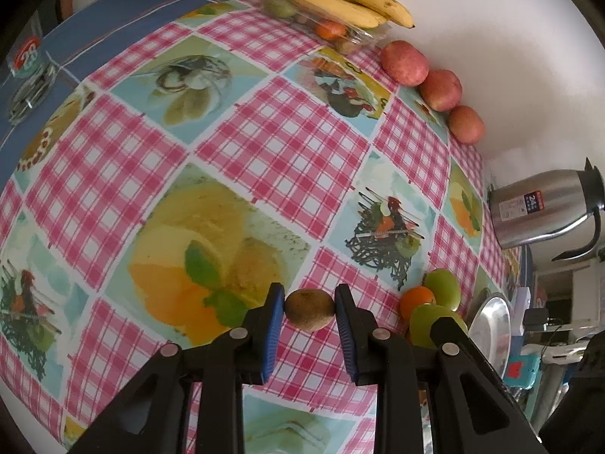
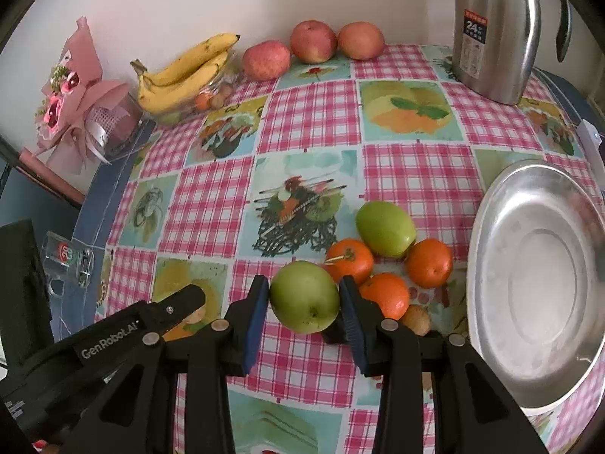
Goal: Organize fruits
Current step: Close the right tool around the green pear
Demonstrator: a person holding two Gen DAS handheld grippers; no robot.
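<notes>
My left gripper [image 1: 310, 308] is shut on a brown kiwi [image 1: 310, 309] and holds it above the checked tablecloth. My right gripper [image 2: 304, 297] is shut on a green apple [image 2: 304, 297]. Beside it lie a second green apple [image 2: 385, 229], three oranges [image 2: 349, 259] and another kiwi [image 2: 416, 319]. Three red apples [image 2: 314, 41] line the wall, next to a bunch of bananas [image 2: 185, 72] on a clear fruit box. The left gripper's body shows at the lower left of the right wrist view [image 2: 151, 325].
A shiny metal plate [image 2: 537, 280] lies at the right. A steel thermos jug [image 2: 491, 30] stands at the back right. A pink bouquet [image 2: 79, 102] and a glass [image 2: 68, 261] are at the table's left edge.
</notes>
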